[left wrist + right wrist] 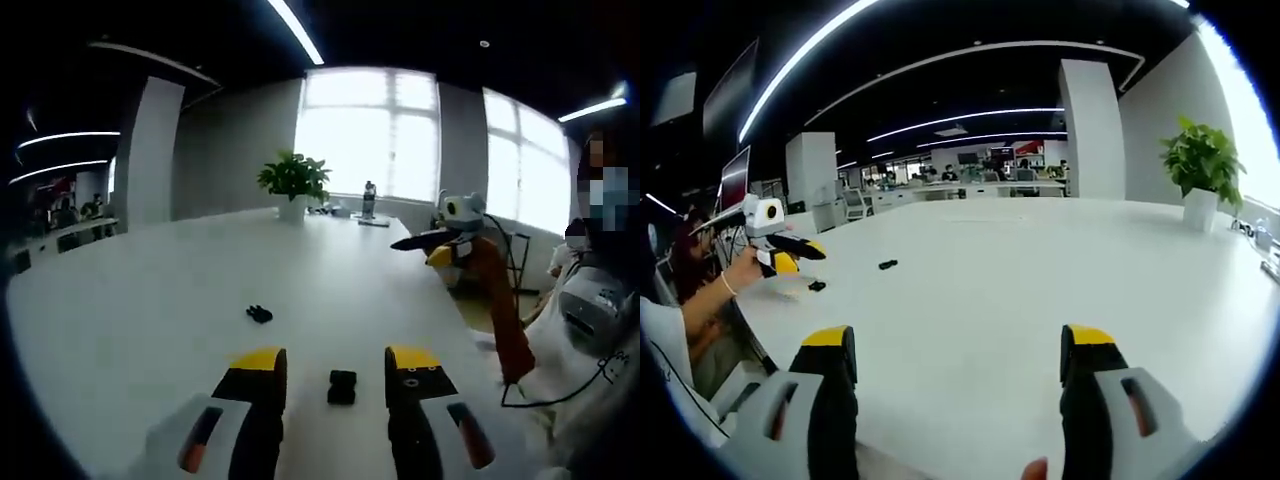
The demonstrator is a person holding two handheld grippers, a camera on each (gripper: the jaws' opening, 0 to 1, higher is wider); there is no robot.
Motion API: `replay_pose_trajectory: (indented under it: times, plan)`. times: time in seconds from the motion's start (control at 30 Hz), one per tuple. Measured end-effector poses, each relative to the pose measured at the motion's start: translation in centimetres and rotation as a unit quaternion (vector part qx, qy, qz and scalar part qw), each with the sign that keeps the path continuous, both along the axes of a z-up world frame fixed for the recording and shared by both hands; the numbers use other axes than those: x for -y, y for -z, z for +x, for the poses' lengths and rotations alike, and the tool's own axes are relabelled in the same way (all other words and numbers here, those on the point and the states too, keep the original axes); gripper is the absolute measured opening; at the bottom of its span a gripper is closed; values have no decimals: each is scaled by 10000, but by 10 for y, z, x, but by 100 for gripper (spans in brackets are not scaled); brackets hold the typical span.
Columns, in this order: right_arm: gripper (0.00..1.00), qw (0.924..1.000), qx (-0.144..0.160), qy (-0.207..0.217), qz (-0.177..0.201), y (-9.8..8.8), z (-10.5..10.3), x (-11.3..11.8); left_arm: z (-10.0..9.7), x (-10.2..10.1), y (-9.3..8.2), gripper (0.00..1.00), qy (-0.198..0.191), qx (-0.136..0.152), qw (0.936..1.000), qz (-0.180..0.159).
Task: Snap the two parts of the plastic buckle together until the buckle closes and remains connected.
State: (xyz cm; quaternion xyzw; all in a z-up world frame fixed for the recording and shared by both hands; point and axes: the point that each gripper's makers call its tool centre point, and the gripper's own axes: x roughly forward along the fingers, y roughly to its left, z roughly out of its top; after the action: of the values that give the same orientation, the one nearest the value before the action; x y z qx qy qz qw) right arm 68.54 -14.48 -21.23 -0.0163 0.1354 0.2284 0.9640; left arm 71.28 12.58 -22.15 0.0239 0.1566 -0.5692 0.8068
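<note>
Left hand-held gripper (pixel 338 368): seen from behind in the left gripper view, jaws spread wide with yellow-tipped black fingers, nothing held; it is also seen at the far left of the right gripper view (pixel 812 250), raised just above the bench and gripped by a person's hand (pixel 743 270).
Right hand-held gripper (pixel 965 348): jaws set wide apart in the right gripper view, nothing between them; in the left gripper view it is seen at the right (pixel 425 245), held above the bench edge on an orange sleeve, and its jaw state cannot be told there.
Near buckle part (pixel 342 386): a small black plastic piece lying on the bench, between the left hand-held gripper's two jaws but touched by neither; in the right gripper view it is seen just below the left hand-held gripper (pixel 817 286).
Far buckle part (pixel 259 314): a second small black piece lying on the bench, farther off and to the left of the first, well apart from it; also seen in the right gripper view (pixel 888 265).
Bench (pixel 150 300): a large white surface on which both pieces lie.
Potted plant (pixel 294 184): a green plant in a white pot, placed at the far end of the bench before bright windows (pixel 370 130).
</note>
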Motion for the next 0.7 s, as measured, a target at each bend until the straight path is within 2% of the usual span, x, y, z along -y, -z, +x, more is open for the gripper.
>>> replay_pose_trajectory:
  times: [0.13,0.17,0.2,0.23,0.3,0.33,0.47,0.57,0.7]
  plan:
    - [85,10000,12,-45,-35,-2,-1,-4,-3,-1,-3,39,-101,10,9999,-3]
    - [85,10000,16,-43,-36,-2,-1,-4,-1,-5,0,40,-302,-131,9994,88]
    - [85,10000,18,-38,-44,-3,-1,-4,1,-7,-1,40,-385,-117,9991,97]
    - [85,10000,20,-33,-56,-3,-1,-5,0,-7,-1,41,-424,-145,9990,70]
    - [85,10000,24,-37,-75,-4,-2,-6,1,-7,-6,48,-609,-404,9971,-215]
    - [85,10000,22,-35,-79,-4,-2,-6,2,-8,-10,50,-676,-372,9963,-370]
    - [85,9999,38,-54,-88,-6,-2,-8,0,-12,-15,51,-825,-263,9953,-443]
    - [85,9999,30,-85,-97,-6,-2,-9,-3,-13,-17,55,-952,-240,9943,-414]
    - [85,9999,34,-106,-106,-6,-1,-12,-7,-17,-15,55,-1179,-70,9928,-218]
